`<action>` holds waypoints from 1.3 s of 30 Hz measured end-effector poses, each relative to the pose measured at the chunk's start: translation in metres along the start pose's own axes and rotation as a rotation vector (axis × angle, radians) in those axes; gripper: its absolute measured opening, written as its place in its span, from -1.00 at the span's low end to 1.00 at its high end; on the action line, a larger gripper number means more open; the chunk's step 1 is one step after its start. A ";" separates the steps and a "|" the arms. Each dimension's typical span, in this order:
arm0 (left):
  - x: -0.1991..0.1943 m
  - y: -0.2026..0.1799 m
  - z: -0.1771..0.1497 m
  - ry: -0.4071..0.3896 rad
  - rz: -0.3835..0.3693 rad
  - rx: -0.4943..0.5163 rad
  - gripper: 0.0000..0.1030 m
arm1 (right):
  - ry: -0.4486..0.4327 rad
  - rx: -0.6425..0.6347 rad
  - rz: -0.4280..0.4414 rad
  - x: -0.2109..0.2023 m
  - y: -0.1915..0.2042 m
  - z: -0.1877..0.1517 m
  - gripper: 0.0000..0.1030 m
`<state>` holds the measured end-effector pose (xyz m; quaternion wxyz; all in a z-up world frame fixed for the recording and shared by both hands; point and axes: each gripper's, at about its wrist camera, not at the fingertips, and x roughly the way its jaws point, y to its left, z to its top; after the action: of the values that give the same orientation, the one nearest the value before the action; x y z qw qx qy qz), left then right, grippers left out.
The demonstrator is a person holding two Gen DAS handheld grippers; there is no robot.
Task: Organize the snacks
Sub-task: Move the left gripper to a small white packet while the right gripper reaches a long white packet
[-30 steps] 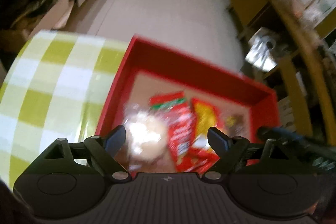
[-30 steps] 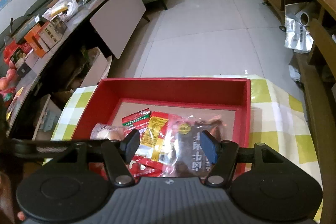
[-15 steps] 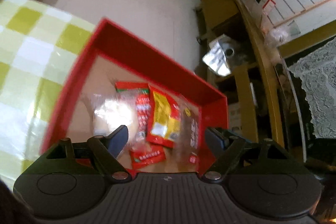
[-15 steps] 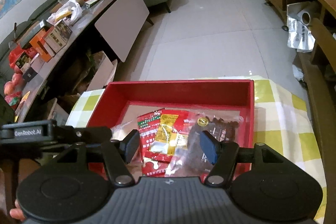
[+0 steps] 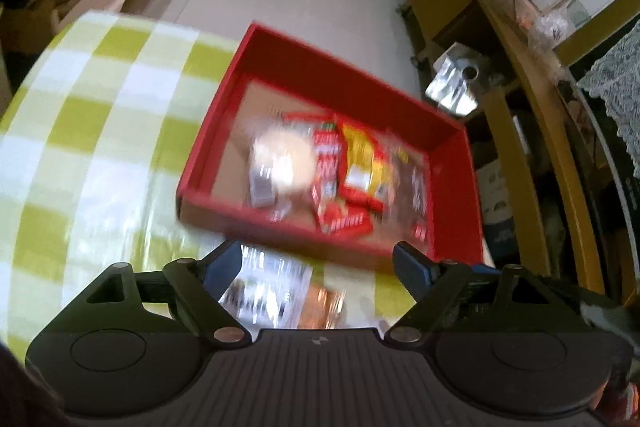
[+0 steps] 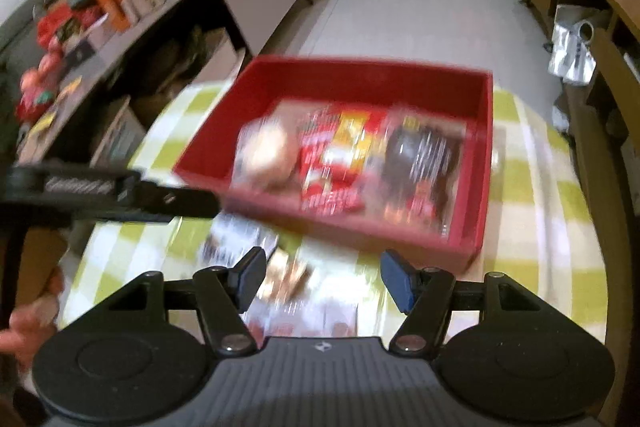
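Left wrist view: the left gripper [image 5: 318,265] hangs over a green-and-white checked tablecloth [image 5: 88,131] with its jaws spread wide and nothing pinched between them. Just under and between its fingertips lies a blurred snack packet [image 5: 280,297] flat on the cloth. Beyond the fingertips sits a red tray [image 5: 332,67], and inside it, side by side, lie a pale round snack in clear wrap [image 5: 282,165], red and yellow packets [image 5: 356,167] and a dark snack bag [image 5: 408,183] toward the tray's right wall. Right wrist view shows the right gripper [image 6: 322,279] also parted and empty, above the same packet [image 6: 288,279] on the cloth, with the tray [image 6: 360,75] ahead of it and slightly right. The other handheld gripper's black body [image 6: 112,193] reaches in from the left, with part of a hand [image 6: 28,311] at the left edge. Both views are motion-blurred, so the packet labels cannot be read.
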<state>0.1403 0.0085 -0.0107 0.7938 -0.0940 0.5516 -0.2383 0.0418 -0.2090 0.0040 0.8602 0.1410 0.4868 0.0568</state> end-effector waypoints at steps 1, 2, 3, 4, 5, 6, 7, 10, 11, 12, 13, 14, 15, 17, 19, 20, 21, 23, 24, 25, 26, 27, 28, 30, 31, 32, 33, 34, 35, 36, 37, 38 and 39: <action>0.003 0.000 -0.004 0.015 0.012 0.003 0.69 | 0.010 0.003 -0.001 -0.001 0.003 -0.007 0.42; 0.006 0.001 -0.009 0.029 0.031 0.012 0.69 | 0.021 0.009 -0.003 -0.002 0.005 -0.015 0.42; 0.008 0.002 -0.012 0.039 0.049 0.014 0.69 | 0.032 0.011 -0.004 -0.002 0.007 -0.022 0.42; 0.012 0.004 -0.015 0.054 0.068 0.004 0.69 | 0.041 0.011 -0.006 -0.002 0.010 -0.028 0.42; 0.014 0.006 -0.018 0.070 0.080 -0.014 0.69 | 0.054 0.011 -0.008 -0.001 0.012 -0.035 0.42; 0.014 0.009 -0.021 0.079 0.081 -0.033 0.69 | 0.074 0.007 -0.008 0.002 0.015 -0.041 0.42; 0.011 0.013 -0.026 0.088 0.078 -0.050 0.69 | 0.092 -0.003 -0.009 0.005 0.018 -0.047 0.42; -0.003 0.019 -0.042 0.093 0.095 -0.066 0.71 | 0.131 -0.044 -0.017 0.015 0.026 -0.058 0.42; -0.009 0.021 -0.050 0.092 0.109 -0.063 0.72 | 0.141 -0.051 -0.016 0.018 0.028 -0.060 0.42; -0.014 0.024 -0.057 0.089 0.125 -0.063 0.72 | 0.150 -0.058 -0.012 0.020 0.029 -0.061 0.42; -0.018 0.025 -0.064 0.087 0.137 -0.064 0.74 | 0.153 -0.061 -0.009 0.022 0.030 -0.061 0.42; -0.020 0.028 -0.070 0.092 0.149 -0.070 0.75 | 0.157 -0.063 -0.005 0.023 0.031 -0.061 0.42; -0.022 0.030 -0.075 0.103 0.158 -0.074 0.76 | 0.161 -0.065 0.000 0.025 0.031 -0.061 0.42; -0.022 0.034 -0.087 0.130 0.188 -0.075 0.76 | 0.170 -0.070 -0.004 0.029 0.033 -0.061 0.43; -0.023 0.038 -0.097 0.142 0.211 -0.085 0.76 | 0.174 -0.078 -0.008 0.032 0.036 -0.063 0.43; -0.024 0.042 -0.101 0.148 0.218 -0.107 0.76 | 0.175 -0.081 -0.007 0.032 0.037 -0.062 0.43; -0.026 0.047 -0.106 0.149 0.214 -0.139 0.76 | 0.175 -0.085 -0.006 0.032 0.039 -0.061 0.43; -0.031 0.058 -0.114 0.147 0.182 -0.215 0.76 | 0.166 -0.091 -0.003 0.031 0.040 -0.059 0.43; -0.032 0.063 -0.116 0.148 0.166 -0.265 0.76 | 0.165 -0.091 -0.002 0.030 0.041 -0.058 0.43; -0.030 0.067 -0.117 0.150 0.152 -0.305 0.76 | 0.161 -0.090 -0.001 0.029 0.041 -0.057 0.43; -0.028 0.069 -0.117 0.156 0.146 -0.338 0.76 | 0.159 -0.088 -0.001 0.028 0.040 -0.056 0.43; -0.025 0.070 -0.117 0.157 0.149 -0.367 0.76 | 0.157 -0.088 0.000 0.027 0.040 -0.056 0.43; -0.023 0.070 -0.117 0.154 0.158 -0.394 0.76 | 0.154 -0.088 0.002 0.026 0.039 -0.056 0.43; -0.018 0.072 -0.115 0.136 0.177 -0.464 0.76 | 0.152 -0.088 0.007 0.024 0.037 -0.055 0.43; -0.016 0.073 -0.114 0.130 0.177 -0.501 0.76 | 0.152 -0.088 0.009 0.023 0.037 -0.055 0.43; -0.014 0.073 -0.113 0.119 0.177 -0.540 0.80 | 0.153 -0.088 0.011 0.023 0.036 -0.055 0.43; -0.012 0.073 -0.113 0.109 0.185 -0.561 0.82 | 0.155 -0.089 0.013 0.023 0.035 -0.055 0.43; -0.010 0.072 -0.113 0.103 0.202 -0.574 0.84 | 0.157 -0.090 0.015 0.023 0.034 -0.055 0.43; -0.006 0.071 -0.113 0.103 0.227 -0.588 0.81 | 0.159 -0.093 0.019 0.023 0.033 -0.055 0.43; -0.003 0.072 -0.114 0.103 0.242 -0.605 0.79 | 0.162 -0.096 0.021 0.023 0.032 -0.055 0.43; -0.001 0.074 -0.114 0.089 0.242 -0.622 0.84 | 0.164 -0.098 0.022 0.022 0.031 -0.055 0.43; -0.002 0.076 -0.114 0.082 0.242 -0.639 0.83 | 0.166 -0.099 0.023 0.022 0.030 -0.056 0.43; -0.002 0.076 -0.113 0.075 0.247 -0.648 0.83 | 0.170 -0.100 0.024 0.022 0.029 -0.057 0.43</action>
<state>0.0564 0.0887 -0.0825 0.7248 -0.2648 0.6346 0.0439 0.0062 -0.1654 -0.0330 0.8210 0.0983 0.5530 0.1029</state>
